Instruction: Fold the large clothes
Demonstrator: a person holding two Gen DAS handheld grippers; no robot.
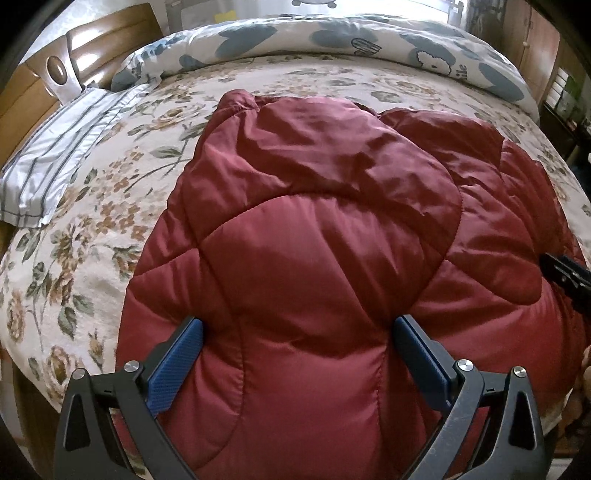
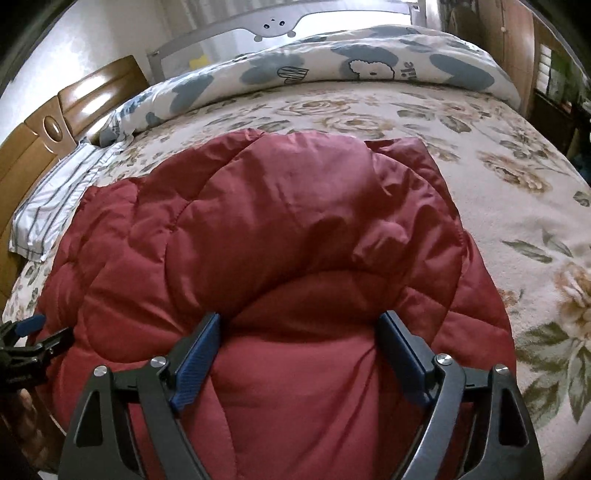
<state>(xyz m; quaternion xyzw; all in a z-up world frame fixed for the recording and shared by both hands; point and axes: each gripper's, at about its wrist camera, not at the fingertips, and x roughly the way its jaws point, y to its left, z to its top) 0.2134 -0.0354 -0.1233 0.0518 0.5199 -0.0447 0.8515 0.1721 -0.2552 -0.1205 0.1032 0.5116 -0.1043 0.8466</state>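
Observation:
A dark red quilted puffer jacket [image 1: 314,229] lies bunched on the flowered bedspread [image 1: 92,221]; it also shows in the right wrist view [image 2: 277,229]. My left gripper [image 1: 297,332] is open, its blue pads [image 1: 177,365] standing wide apart on either side of a padded fold at the jacket's near edge. My right gripper [image 2: 299,328] is open the same way, its pads [image 2: 197,362] straddling the near edge further right. The right gripper's tip shows at the left wrist view's right edge [image 1: 565,273]; the left gripper shows at the right wrist view's left edge [image 2: 33,339].
A rolled blue-and-white duvet [image 1: 332,40] lies along the bed's far side. A striped pillow [image 1: 55,155] lies at the left by the wooden headboard [image 1: 29,92]. A grey bed rail [image 2: 280,26] stands behind. Wooden cabinets [image 1: 532,40] stand at the right.

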